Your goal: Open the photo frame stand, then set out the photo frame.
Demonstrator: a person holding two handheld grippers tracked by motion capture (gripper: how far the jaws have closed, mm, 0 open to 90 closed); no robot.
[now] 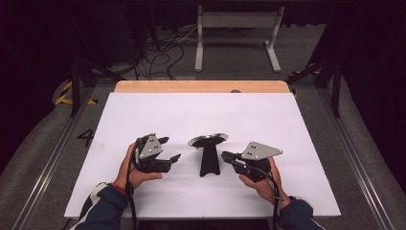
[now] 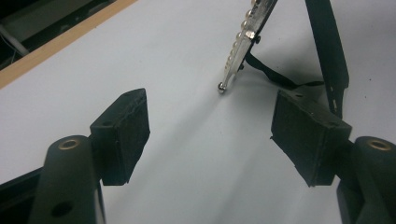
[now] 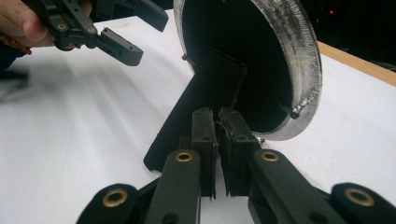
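Two grippers flank a small stand mirror [image 1: 208, 151] on the white table [image 1: 201, 115] in the high view: the left gripper [image 1: 167, 149] sits to the mirror's left with its jaws spread wide and nothing between them, while the right gripper [image 1: 225, 155] points in from the right, its tips just beside the black stand. From up here the mirror reads as a round silvery disc tilted on a dark tapering foot, near the front middle of the table and well apart from the wooden strip [image 1: 201, 86] along the far edge — but whether the right jaws pinch anything cannot be told at this distance. The left gripper view looks between two black pads [image 2: 123, 135] standing far apart over bare white surface; beyond them the mirror's beaded metal rim [image 2: 240, 44] shows edge-on, with a thin black strap [image 2: 271, 74] trailing behind it and the dark stand leg rising to the right, none of it touched by the pads. The right gripper view gives what the others lack — the dark back of the mirror [image 3: 252, 60] close up, its brushed metal rim curving round, and the right jaws drawn nearly together with a thin dark thread or strap caught in the narrow slit. Farther off, upper left, the other gripper [image 3: 135, 32] hangs open in the person's hand.
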